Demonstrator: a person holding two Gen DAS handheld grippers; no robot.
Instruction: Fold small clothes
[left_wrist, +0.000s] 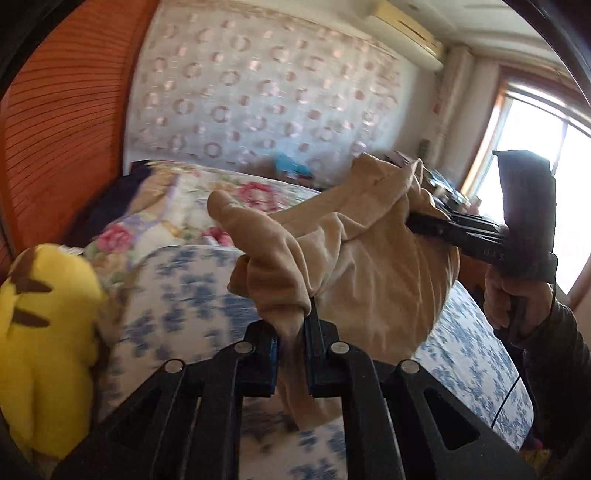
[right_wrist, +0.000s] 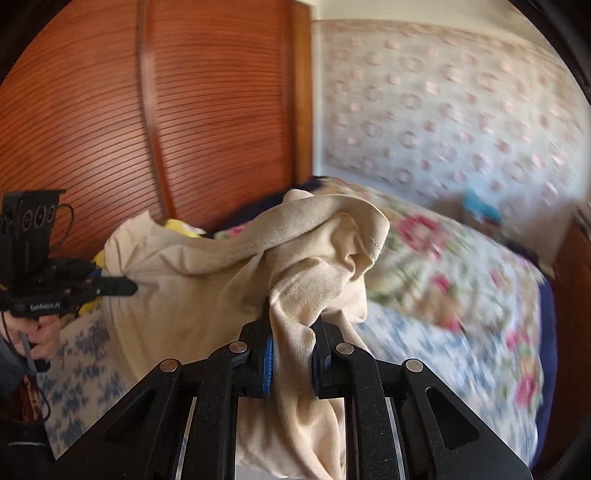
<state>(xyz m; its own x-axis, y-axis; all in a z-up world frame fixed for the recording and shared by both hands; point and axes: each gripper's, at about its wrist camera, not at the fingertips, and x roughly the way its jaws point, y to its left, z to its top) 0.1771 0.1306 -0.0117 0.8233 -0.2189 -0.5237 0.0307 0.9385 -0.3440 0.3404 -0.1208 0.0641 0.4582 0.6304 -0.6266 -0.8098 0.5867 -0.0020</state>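
A beige ribbed garment (left_wrist: 369, 258) hangs bunched in the air above the bed, stretched between both grippers. My left gripper (left_wrist: 293, 325) is shut on one gathered corner of it, the cloth squeezed between the blue pads. In the left wrist view the right gripper (left_wrist: 413, 218) bites the garment's far edge. My right gripper (right_wrist: 291, 332) is shut on another bunch of the garment (right_wrist: 229, 266). The left gripper (right_wrist: 129, 286) shows at the left of the right wrist view, its tip against the cloth. Most of the garment is crumpled, so its shape is hidden.
The bed below has a blue-flowered sheet (left_wrist: 192, 295) and a pink-rose quilt (right_wrist: 443, 266). A yellow plush toy (left_wrist: 40, 332) lies at the left. An orange slatted wardrobe door (right_wrist: 110, 110) stands behind. A patterned wall (left_wrist: 266, 92) and a bright window (left_wrist: 546, 155) lie beyond.
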